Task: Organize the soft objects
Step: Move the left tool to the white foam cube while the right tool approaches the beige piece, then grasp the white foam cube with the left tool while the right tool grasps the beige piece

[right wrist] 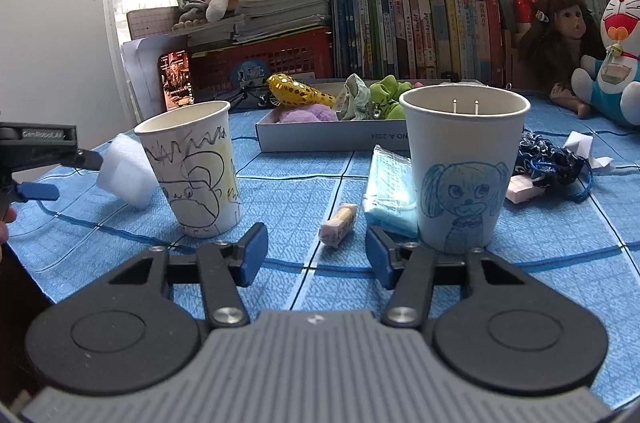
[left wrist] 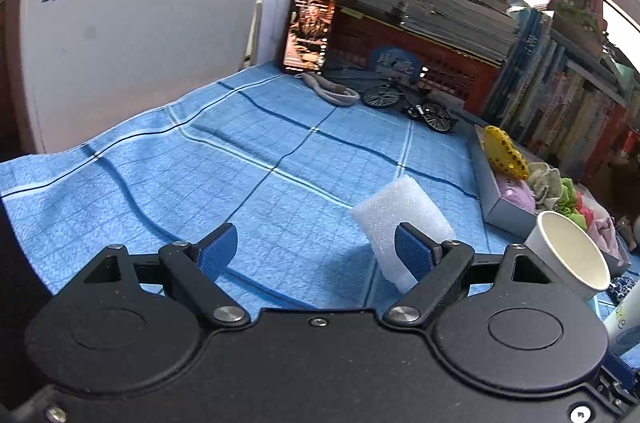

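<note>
While the white foam block is presented at the right finger of the left tool, no clamping force is applied: the fingers are set wide apart, and only the right one appears to touch the block. In the right wrist view the block is seen tilted, with its lower corner on the blue checked tablecloth and just left of the scribbled white paper cup. Whether the block is leaned against the finger or merely beside it cannot be told.

The right tool is held low over the near edge of the table, its fingers apart with nothing between them. Directly ahead of it lie a small wrapped candy-like piece and a pale blue folded packet, the latter beside the white paper cup with a blue dog drawing.

At the far side a shallow grey cardboard tray already holds soft items: a gold sequinned toy, a purple plush and green fabric. From this it is judged that the tray is the collection point and that the foam block is the item in hand. A closure centred on the block is judged necessary before lifting, since a tilted, light foam piece is likely to be pushed aside.
</note>
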`<state>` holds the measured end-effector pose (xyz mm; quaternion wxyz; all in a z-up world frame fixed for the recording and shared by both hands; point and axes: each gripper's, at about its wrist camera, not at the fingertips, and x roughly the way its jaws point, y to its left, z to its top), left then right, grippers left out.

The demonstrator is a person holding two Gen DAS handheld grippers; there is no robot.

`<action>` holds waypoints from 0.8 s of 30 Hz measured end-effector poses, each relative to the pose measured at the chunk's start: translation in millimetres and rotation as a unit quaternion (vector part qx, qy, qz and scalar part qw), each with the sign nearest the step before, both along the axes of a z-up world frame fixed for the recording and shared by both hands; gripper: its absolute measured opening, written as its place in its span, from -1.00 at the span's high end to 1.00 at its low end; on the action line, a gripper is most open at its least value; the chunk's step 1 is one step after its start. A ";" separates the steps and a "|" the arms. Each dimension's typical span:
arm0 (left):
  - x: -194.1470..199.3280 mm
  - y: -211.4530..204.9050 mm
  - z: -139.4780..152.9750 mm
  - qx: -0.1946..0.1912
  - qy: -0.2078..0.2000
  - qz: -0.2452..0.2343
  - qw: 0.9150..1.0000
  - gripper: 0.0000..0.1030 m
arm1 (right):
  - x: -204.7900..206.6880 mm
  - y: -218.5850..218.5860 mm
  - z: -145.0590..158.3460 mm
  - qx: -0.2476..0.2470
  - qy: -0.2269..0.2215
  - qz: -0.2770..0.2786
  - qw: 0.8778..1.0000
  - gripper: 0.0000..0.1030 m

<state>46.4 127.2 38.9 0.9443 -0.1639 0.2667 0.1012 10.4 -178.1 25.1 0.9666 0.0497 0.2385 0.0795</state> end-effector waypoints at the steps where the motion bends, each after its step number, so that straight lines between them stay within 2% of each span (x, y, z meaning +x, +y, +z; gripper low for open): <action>1: -0.9 2.4 -1.1 -0.001 0.002 0.004 1.000 -0.65 | 1.0 0.2 -0.2 -0.001 0.001 -0.001 1.000 -0.02; 3: -2.1 6.5 -4.0 -0.002 0.007 0.010 1.000 -0.65 | 2.6 0.4 -0.6 -0.001 0.005 -0.003 1.000 0.08; 8: -3.0 15.5 -12.2 -0.007 0.021 0.023 1.000 -0.65 | 9.1 3.2 -0.8 -0.006 0.006 -0.015 1.000 0.17; 11: -4.0 17.8 -14.5 -0.010 0.023 0.026 0.999 -0.65 | 16.8 5.7 -2.3 -0.014 0.022 -0.027 0.999 0.66; 15: -6.3 20.0 -14.4 -0.013 0.021 0.028 0.999 -0.65 | 18.2 7.7 -1.4 -0.015 0.022 -0.019 0.999 0.73; 19: -9.0 21.1 -14.1 -0.017 0.017 0.026 0.999 -0.65 | 7.4 10.0 4.7 -0.016 0.011 0.040 0.999 0.73; 21: -11.0 20.0 -12.4 -0.019 0.009 0.021 1.000 -0.65 | 4.1 9.7 6.3 -0.019 0.018 0.069 0.997 0.69; 24: -13.9 14.5 -9.9 -0.012 -0.002 0.007 1.000 -0.65 | 1.6 3.5 6.5 -0.020 0.032 0.064 0.997 0.52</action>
